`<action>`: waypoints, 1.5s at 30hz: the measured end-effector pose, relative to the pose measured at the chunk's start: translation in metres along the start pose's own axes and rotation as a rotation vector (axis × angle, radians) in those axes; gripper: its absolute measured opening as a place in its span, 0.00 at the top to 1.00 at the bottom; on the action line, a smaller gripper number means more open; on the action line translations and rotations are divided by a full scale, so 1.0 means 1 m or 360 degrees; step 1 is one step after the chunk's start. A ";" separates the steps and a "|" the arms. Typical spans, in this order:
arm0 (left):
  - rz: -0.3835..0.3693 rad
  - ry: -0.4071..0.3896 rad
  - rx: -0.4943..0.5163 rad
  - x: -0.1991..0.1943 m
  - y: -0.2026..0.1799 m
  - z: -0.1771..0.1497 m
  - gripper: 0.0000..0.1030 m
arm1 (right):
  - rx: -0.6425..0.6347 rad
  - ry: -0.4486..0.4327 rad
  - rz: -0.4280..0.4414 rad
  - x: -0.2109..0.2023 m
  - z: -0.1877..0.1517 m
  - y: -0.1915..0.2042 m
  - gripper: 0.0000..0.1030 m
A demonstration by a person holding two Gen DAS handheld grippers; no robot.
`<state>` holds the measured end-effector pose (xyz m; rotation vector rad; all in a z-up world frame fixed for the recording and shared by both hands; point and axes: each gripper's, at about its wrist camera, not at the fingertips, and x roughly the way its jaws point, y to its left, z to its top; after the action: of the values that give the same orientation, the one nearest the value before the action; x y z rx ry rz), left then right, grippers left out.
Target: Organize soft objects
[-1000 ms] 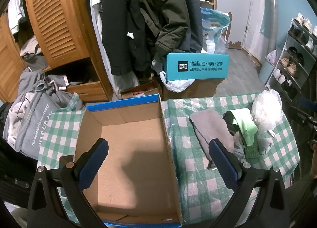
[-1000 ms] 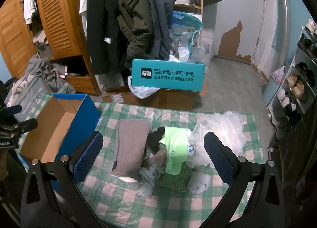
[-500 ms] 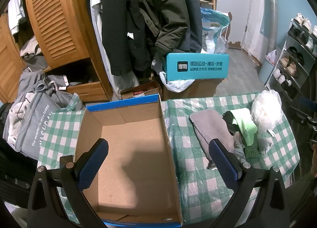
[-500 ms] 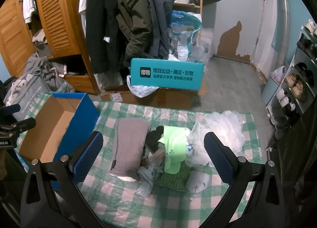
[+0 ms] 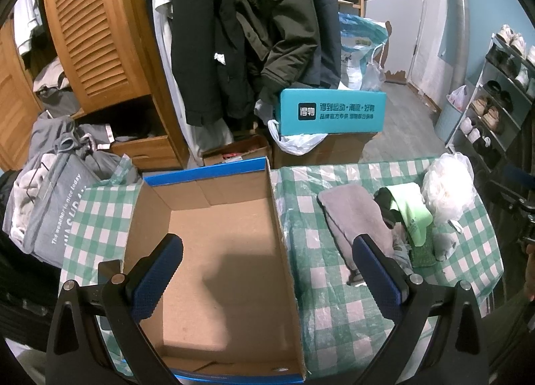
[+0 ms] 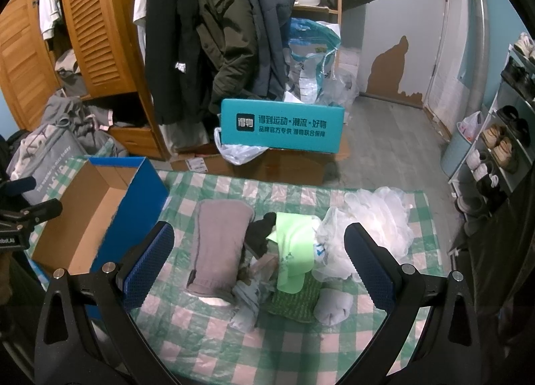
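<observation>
We hold the left gripper [image 5: 267,271] with its two blue-padded fingers [image 5: 157,276] spread wide and nothing between them. Between and just beyond them lies the open cardboard box [image 5: 214,251], brown inside with blue edging; its long axis runs straight away from us along the fingers' line. The box sits on the green-and-white checked cloth [image 5: 334,301].

Our right gripper [image 6: 259,264] is likewise wide apart and holds nothing. Between its fingers [image 6: 369,269] lies the pile of soft things. Nearest the left finger is the grey folded cloth [image 6: 217,244], its long axis running away from us and leaning a little rightward at the far end. Just beside it, toward the right finger, a light green cloth [image 6: 294,251] lies over a dark green knitted piece [image 6: 294,301], its length also pointing away from us. A black item [image 6: 262,234] sits between the grey and light green pieces, touching both. A pale grey sock [image 6: 334,306] lies close to the right finger, and a white plastic bag [image 6: 378,217] is bunched beyond that finger. Past the left finger, the box [image 6: 80,214] stands well apart from the pile.
</observation>
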<state>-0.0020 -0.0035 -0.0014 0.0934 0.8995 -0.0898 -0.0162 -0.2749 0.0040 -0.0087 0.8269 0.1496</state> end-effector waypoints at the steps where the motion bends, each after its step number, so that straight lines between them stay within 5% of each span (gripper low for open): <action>1: 0.0005 -0.0002 0.0002 0.000 0.000 -0.001 0.01 | 0.0000 0.0001 0.0000 0.000 0.000 0.000 0.02; 24: -0.0013 0.0014 0.0006 0.004 -0.009 -0.002 0.01 | 0.0001 0.0025 -0.0024 0.000 -0.003 -0.005 0.02; 45: -0.0075 0.0191 0.0130 0.042 -0.064 0.002 0.01 | 0.0162 0.0160 -0.0157 0.011 -0.028 -0.065 0.02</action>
<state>0.0181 -0.0684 -0.0353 0.1548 1.0181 -0.1664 -0.0204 -0.3400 -0.0261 0.0388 0.9319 0.0142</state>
